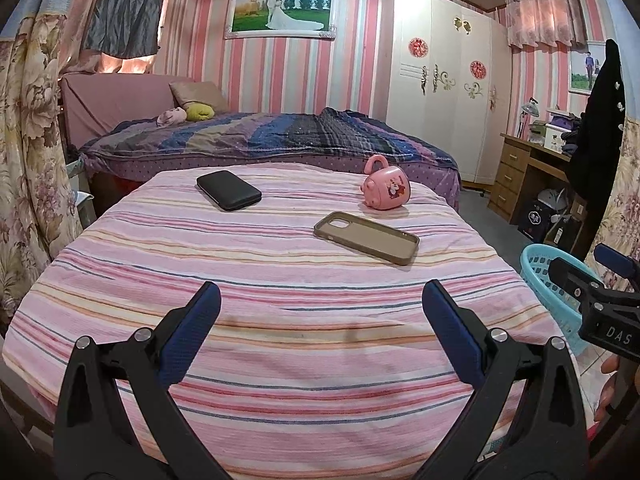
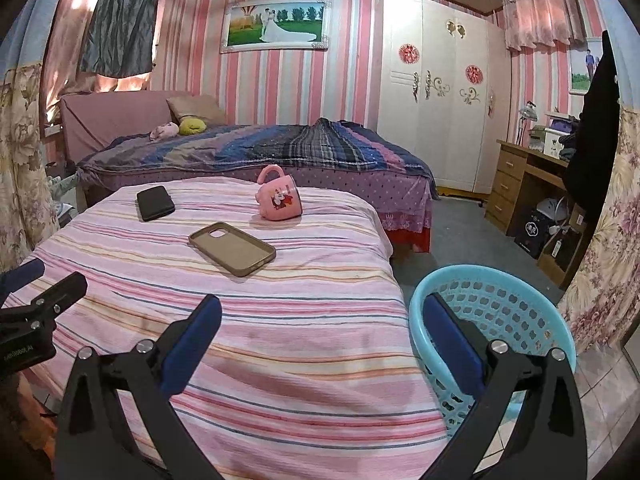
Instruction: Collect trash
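Observation:
A table under a pink striped cloth (image 1: 280,320) (image 2: 280,340) holds a pink mug lying on its side (image 1: 386,189) (image 2: 279,196), a tan phone case (image 1: 366,237) (image 2: 232,248) and a black case (image 1: 228,190) (image 2: 155,202). A light blue plastic basket (image 2: 500,312) (image 1: 548,280) stands on the floor to the table's right. My left gripper (image 1: 320,312) is open and empty above the table's near part. My right gripper (image 2: 322,320) is open and empty over the table's right edge, its right finger in front of the basket.
A bed with a dark plaid blanket (image 1: 280,136) stands behind the table. A white wardrobe (image 1: 440,80) and a wooden desk (image 1: 524,168) are at the right. Floral curtains (image 1: 28,160) hang at the left and right. The floor beside the basket is tiled.

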`<state>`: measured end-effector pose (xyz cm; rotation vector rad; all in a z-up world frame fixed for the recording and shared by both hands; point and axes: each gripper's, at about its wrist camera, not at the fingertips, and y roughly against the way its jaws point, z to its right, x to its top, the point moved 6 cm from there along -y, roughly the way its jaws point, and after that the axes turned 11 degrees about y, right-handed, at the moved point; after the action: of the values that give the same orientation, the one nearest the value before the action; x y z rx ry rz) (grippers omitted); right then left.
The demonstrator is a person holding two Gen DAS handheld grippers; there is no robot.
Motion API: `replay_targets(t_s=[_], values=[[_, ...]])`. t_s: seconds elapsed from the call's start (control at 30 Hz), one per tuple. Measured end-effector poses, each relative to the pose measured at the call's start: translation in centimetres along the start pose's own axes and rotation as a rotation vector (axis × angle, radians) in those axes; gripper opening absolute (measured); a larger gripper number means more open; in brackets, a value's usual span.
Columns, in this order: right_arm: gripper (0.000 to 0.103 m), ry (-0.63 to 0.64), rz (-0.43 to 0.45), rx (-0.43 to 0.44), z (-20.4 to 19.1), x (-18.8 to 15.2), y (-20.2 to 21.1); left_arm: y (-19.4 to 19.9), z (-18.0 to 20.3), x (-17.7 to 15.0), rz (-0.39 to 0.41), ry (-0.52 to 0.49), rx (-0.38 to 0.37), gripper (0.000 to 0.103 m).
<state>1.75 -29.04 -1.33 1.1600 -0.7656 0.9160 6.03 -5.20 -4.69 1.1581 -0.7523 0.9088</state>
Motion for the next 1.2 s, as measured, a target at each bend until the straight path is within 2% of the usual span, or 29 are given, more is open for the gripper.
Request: replay_targets(t_s=[1.2], values=[[0.098, 0.022, 0.019, -0.014, -0.46, 0.73, 0.17, 0.23, -0.27, 0.03, 0.008, 0.004, -0.013, 0.097]])
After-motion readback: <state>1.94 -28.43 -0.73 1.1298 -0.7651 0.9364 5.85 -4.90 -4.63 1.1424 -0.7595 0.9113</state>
